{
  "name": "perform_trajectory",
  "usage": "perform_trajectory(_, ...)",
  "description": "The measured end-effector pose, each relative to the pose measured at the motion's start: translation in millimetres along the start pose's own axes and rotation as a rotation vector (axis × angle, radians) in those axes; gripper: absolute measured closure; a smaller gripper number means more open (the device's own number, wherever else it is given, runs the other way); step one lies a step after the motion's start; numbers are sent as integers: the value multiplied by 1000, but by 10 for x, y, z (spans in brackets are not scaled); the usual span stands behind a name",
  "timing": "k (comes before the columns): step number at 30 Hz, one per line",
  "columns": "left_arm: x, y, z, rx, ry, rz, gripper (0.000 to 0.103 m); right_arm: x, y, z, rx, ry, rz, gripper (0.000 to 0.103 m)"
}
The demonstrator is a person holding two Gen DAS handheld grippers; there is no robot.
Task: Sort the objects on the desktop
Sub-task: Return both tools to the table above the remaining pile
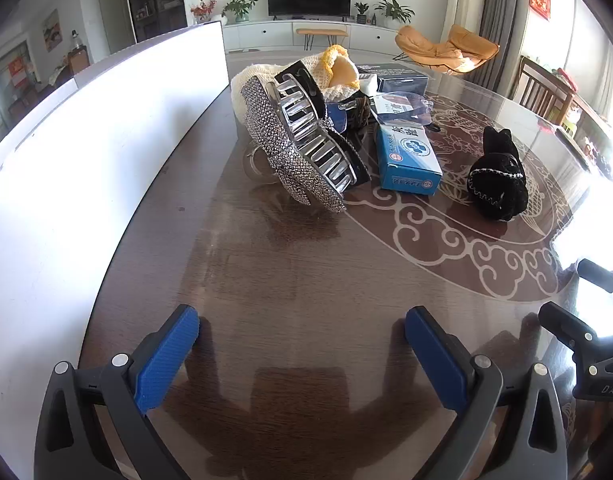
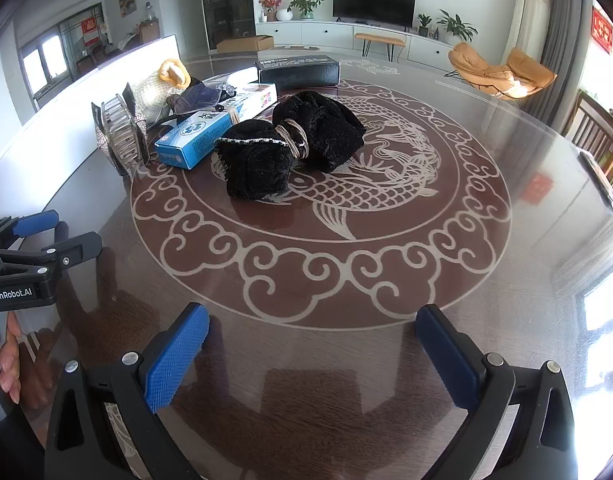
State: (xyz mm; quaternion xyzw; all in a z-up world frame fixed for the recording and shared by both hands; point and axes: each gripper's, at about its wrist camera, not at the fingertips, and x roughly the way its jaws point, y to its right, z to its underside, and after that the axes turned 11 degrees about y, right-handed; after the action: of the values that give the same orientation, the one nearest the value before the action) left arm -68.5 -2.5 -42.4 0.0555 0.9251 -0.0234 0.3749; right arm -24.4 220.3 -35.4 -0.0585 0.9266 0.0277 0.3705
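Two handheld tongs hover low over a glossy dark wood tabletop [image 2: 526,272] inlaid with pale curling clouds and a scaled fish. The left tongs [image 1: 302,344] stand wide apart with nothing between their ribbed blue pads; the right tongs [image 2: 312,342] are likewise spread and empty. Only the forward ends of each pair show, the handles cut off at the lower edge. In the right wrist view, part of a person's hand [image 2: 8,364] appears at the left margin, mostly out of frame.

The objects to sort lie in a cluster well ahead of both tongs. Nearest the left tongs is a large hair claw clip [image 1: 302,144] crusted with silver rhinestones, its clear plastic teeth pointing upward. Just right of it lies a small blue cardboard box [image 1: 408,158] with white printing too small to read. Ahead of the right tongs sits a fuzzy black fabric bundle [image 2: 290,144], cinched at the middle with tan bands. Behind these, half buried, are a cream and yellow knitted piece [image 1: 334,70], clear plastic packaging [image 1: 402,106] and a dark flat box [image 2: 298,68]; their edges overlap and are hard to separate. A glaring white board [image 1: 86,152] runs along the left of the left tongs, its surface washed out.
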Motion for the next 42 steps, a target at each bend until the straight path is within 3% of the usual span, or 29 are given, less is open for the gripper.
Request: perform_trajectory(42, -33, -12, 10, -3, 0, -3, 0, 15, 1, -13, 0, -1, 3, 0)
